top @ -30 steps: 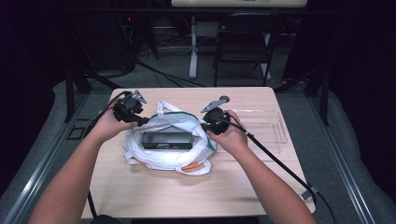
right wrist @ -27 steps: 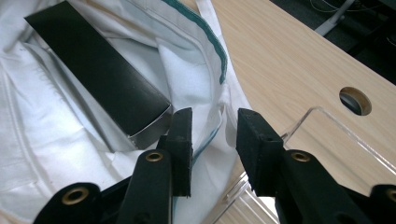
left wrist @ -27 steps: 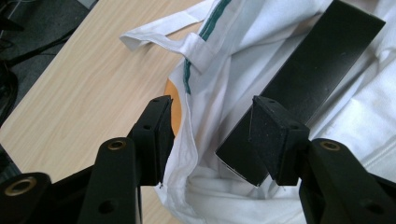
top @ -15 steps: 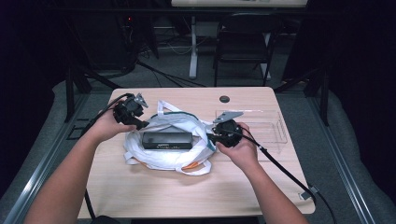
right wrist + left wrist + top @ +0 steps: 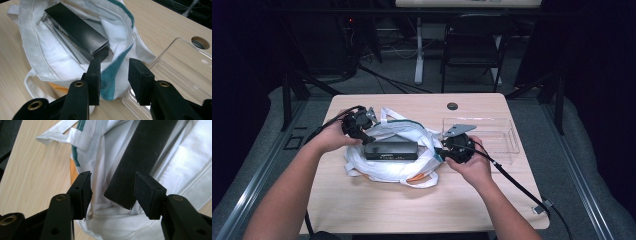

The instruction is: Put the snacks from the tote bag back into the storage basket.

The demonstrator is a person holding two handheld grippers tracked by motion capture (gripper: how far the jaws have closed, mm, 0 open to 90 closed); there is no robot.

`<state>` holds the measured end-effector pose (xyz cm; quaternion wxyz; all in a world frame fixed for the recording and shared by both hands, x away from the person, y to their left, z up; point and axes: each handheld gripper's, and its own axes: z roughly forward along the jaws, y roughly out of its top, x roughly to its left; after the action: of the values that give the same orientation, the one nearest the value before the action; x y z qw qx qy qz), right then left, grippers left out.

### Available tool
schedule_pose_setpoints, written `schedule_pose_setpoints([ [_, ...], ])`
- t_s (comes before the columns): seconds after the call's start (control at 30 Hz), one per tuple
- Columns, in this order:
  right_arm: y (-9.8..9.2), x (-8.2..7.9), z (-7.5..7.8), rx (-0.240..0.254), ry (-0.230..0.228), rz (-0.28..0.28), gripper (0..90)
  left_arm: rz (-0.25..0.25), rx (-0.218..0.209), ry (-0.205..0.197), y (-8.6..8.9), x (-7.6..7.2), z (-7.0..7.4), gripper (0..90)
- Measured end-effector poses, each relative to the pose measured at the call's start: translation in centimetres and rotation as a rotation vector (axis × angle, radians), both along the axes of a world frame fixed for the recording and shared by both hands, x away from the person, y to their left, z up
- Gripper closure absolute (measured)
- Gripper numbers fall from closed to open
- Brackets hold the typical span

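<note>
On the light wooden table [image 5: 377,210], seen from the high view, I have a white cloth bag [image 5: 387,170] lying crumpled near the centre, with a long black box [image 5: 391,150] resting on top of it. My left gripper [image 5: 362,136] sits at the box's nine o'clock end, my right gripper [image 5: 439,151] at its three o'clock end, each held in one hand.

In the left gripper view, I see the jaws standing apart with the near corner of the black box [image 5: 140,160] and folds of the white bag [image 5: 100,170] between them. The pad at three o'clock sits just beside the box edge, and I cannot tell whether it touches; the pad at nine o'clock is clear of it, over the cloth.

In the right gripper view, my jaws have just been opening, and they stand apart over the bag's teal-trimmed edge [image 5: 117,70], with that cloth between the pads and neither pad pressing on it. The black box [image 5: 75,30] lies beyond them toward eleven o'clock, its near end just past the left pad.

A clear plastic tray [image 5: 504,137] sits on the table at the bag's three o'clock, just beside my right hand [image 5: 472,167]. A round cable hole [image 5: 452,106] marks the tabletop at twelve o'clock from the tray's near corner.
</note>
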<state>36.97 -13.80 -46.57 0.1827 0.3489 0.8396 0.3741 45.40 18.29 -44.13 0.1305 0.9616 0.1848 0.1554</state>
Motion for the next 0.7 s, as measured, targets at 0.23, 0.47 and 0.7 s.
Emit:
schedule_pose_setpoints([
  [0.23,0.1,0.0,-0.4,0.01,0.005,0.006,61.7,-0.033,0.005,-0.001,-0.6,0.1,-0.3,47.2],
  [0.47,0.3,0.1,-0.7,0.008,0.014,0.012,60.1,-0.072,0.056,0.016,-1.2,0.0,-1.2,47.3],
  [0.7,0.5,0.1,-1.2,-0.019,0.009,0.024,59.1,-0.124,0.093,0.022,-1.8,-0.1,-2.1,43.5],
])
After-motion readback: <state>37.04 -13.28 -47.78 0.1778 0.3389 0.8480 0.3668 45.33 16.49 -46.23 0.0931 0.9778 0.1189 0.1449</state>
